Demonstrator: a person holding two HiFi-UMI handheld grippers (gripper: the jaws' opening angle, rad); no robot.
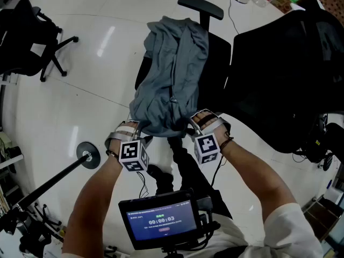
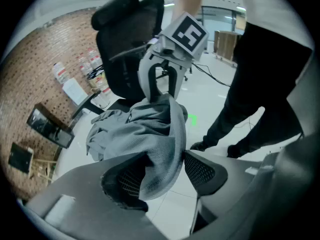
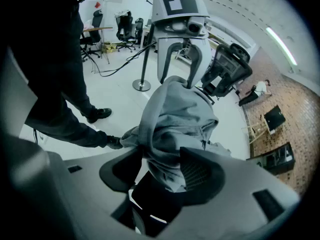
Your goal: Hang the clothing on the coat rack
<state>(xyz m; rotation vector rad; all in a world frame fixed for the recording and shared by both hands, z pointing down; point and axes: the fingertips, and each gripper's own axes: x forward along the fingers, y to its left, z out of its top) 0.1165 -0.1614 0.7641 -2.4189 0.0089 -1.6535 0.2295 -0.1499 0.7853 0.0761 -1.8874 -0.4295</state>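
A grey garment (image 1: 172, 74) lies heaped over the back and seat of a black chair (image 1: 217, 52) in the middle of the white floor (image 1: 97, 90). Its near edge hangs down toward the person. Both arms reach out to that edge, each tilted steeply down, one at each lower corner of the heap.

The left tool (image 2: 165, 174) has its jaws spread wide, and a fold of the grey cloth hangs down between them, loose rather than pinched. The right tool (image 3: 162, 171) stands just as wide, with a thicker bunch of the same cloth filling the gap between its pads.

A pole (image 1: 54, 179) on a round base stands on the floor to the person's left, well apart from the chair.
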